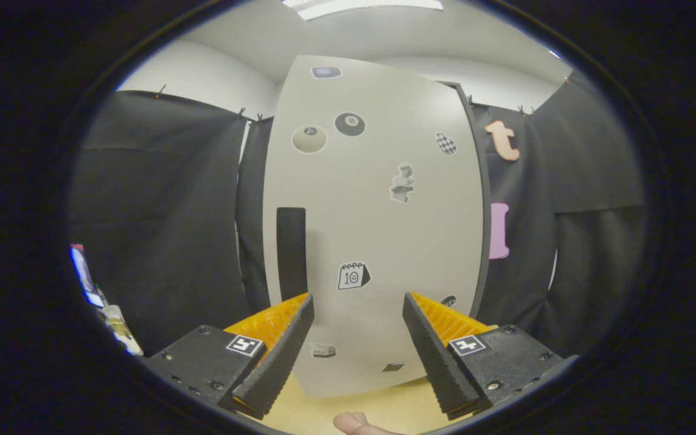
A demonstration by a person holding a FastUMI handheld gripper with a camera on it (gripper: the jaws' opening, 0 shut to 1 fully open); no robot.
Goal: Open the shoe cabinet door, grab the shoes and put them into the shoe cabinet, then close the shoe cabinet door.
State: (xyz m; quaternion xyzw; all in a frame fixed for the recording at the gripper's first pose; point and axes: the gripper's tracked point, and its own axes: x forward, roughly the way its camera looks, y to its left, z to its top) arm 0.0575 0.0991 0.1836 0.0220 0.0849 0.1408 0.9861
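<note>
A tall pale shoe cabinet door [378, 229], dotted with stickers, stands shut straight ahead beyond my fingers. Its dark vertical handle [291, 252] runs along the door's left side, just above and beyond my left fingertip. My gripper [357, 302] is open, with a wide gap between the fingers and nothing held. Through that gap I see the lower part of the door. A person's fingertip [357, 423] pokes in below, between the finger bases.
Black cloth booth walls [161, 217] hang on both sides of the cabinet. A light wooden floor [360, 408] lies under the door's lower edge. Some small colourful items [103, 302] sit low at the far left.
</note>
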